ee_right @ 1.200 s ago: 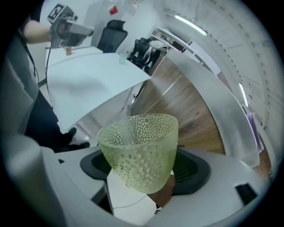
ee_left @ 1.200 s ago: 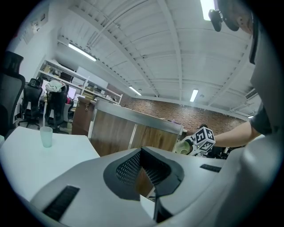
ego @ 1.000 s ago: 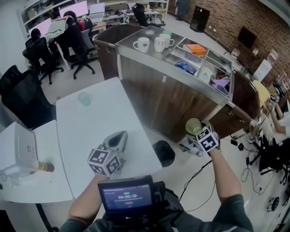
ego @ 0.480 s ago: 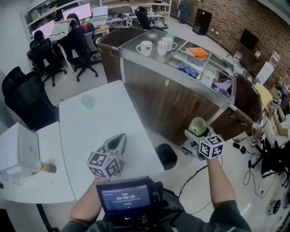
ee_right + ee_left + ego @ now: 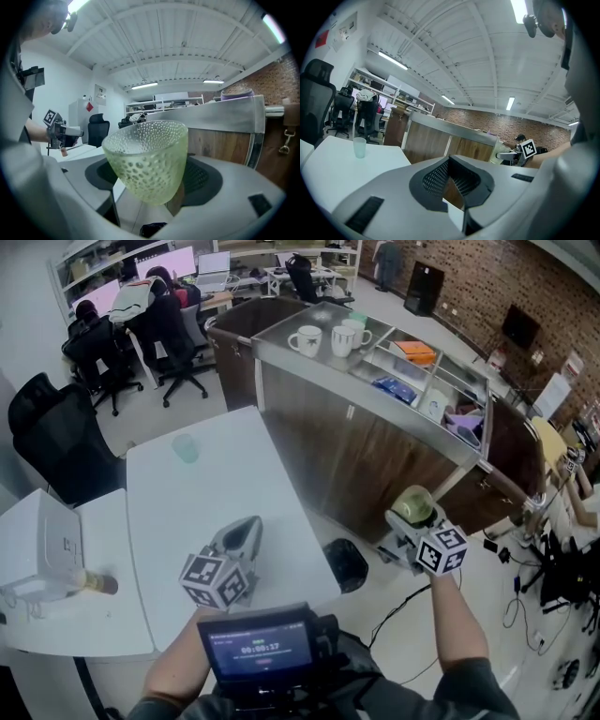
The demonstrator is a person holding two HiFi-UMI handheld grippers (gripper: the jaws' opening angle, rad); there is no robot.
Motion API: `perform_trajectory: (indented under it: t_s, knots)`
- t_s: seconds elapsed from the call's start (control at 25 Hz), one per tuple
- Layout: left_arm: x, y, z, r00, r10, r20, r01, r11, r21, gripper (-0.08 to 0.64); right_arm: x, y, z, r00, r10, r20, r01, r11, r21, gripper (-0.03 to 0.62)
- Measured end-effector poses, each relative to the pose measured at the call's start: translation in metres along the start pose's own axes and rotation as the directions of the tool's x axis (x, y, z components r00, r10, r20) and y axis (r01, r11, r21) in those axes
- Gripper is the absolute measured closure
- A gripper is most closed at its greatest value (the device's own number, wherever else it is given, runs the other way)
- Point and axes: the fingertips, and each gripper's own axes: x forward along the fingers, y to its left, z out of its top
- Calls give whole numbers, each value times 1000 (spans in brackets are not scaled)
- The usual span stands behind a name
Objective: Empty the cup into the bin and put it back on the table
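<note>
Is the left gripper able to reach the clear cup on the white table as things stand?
Probably yes. The left gripper hangs over the table with nothing between its closed jaws, and the bare surface up to the clear cup leaves the way free. The jaws must open first.

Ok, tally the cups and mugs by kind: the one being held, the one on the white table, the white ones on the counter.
Green dimpled translucent cup, held: 1
Pale translucent cup on the white table: 1
White mugs on the steel counter: 3
Total: 5
</note>
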Motion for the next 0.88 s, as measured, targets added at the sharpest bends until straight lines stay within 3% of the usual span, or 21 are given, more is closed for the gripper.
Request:
perform_trajectory:
  t_s: [0.24,0.48,0.88]
  knots:
    - [-2,2,-1,1000,14,0,-14,1000,0,560,5,10,-1,999,40,-13,-40,999,-8,199]
    - [-10,8,1,999,42,12,-42,999,-5,558,26,44,13,991,132,2,-132,991,-24,199]
    - [-51,41,3,983,178,42,-177,984,-11,558,93,114,24,944,329,-22,-330,942,-66,199]
